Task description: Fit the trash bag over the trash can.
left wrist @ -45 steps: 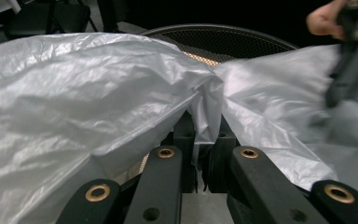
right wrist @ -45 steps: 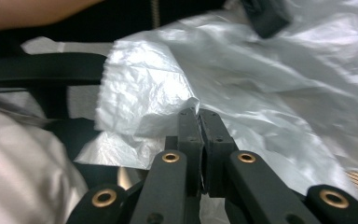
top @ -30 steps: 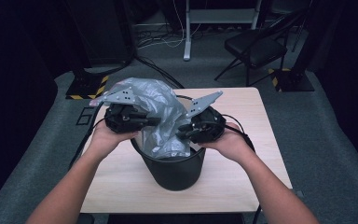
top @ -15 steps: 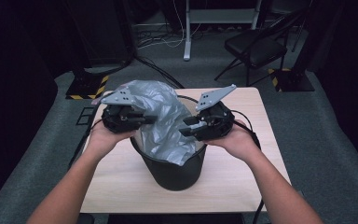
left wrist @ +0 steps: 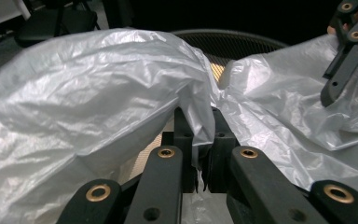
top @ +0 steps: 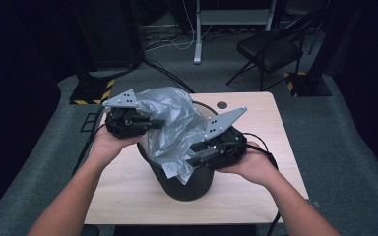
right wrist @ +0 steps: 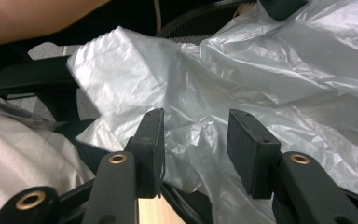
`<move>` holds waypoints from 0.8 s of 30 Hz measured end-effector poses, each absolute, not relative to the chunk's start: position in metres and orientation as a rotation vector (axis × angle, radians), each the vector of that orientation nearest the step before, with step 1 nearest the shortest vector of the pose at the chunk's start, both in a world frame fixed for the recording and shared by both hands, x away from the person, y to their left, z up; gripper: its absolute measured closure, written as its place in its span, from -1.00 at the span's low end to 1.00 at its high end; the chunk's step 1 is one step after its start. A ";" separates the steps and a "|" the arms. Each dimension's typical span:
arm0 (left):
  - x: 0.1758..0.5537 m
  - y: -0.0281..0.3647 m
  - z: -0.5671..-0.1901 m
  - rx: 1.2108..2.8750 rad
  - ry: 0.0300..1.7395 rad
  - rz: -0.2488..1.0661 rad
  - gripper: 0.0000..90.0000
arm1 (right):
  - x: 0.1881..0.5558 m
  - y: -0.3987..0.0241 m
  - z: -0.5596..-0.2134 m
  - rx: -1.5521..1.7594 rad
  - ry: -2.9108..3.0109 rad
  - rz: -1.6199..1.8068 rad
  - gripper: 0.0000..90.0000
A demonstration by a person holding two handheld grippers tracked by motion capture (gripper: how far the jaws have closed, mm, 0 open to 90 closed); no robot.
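Right tool (top: 197, 153) sits nearest, low at the front right of the black bin (top: 184, 179), its jaws apart after having just been opening, with crinkled grey plastic bag (top: 174, 130) lying beyond the pads rather than pinched between them. Across the bin, the left tool (top: 153, 122) has its jaws together, clamped on a fold of the bag at the bin's left rim. That bag billows up out of the bin and drapes over its front edge. Beneath, the bin stands on the light wooden tabletop (top: 256, 123); farther back, a folding chair (top: 270, 49) stands on the floor
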State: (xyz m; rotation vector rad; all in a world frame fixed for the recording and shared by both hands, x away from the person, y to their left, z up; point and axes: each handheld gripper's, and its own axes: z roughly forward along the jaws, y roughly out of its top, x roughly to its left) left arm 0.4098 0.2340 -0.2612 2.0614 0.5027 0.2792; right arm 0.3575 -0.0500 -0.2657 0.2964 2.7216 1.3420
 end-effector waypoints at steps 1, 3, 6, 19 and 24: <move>0.409 0.233 -0.262 2.069 0.497 0.276 0.90 | 0.358 -0.051 -0.267 0.304 2.720 1.360 0.23; 0.407 0.232 -0.262 2.081 0.487 0.278 0.90 | 0.359 -0.052 -0.267 0.315 2.726 1.377 0.19; 0.406 0.234 -0.260 2.075 0.483 0.283 0.90 | 0.354 -0.055 -0.264 0.288 2.710 1.411 0.16; 0.399 0.234 -0.261 2.082 0.459 0.274 0.90 | 0.349 -0.040 -0.271 0.163 2.832 1.362 0.65; 0.400 0.240 -0.256 2.075 0.471 0.287 0.90 | 0.350 -0.045 -0.264 0.153 2.819 1.413 0.91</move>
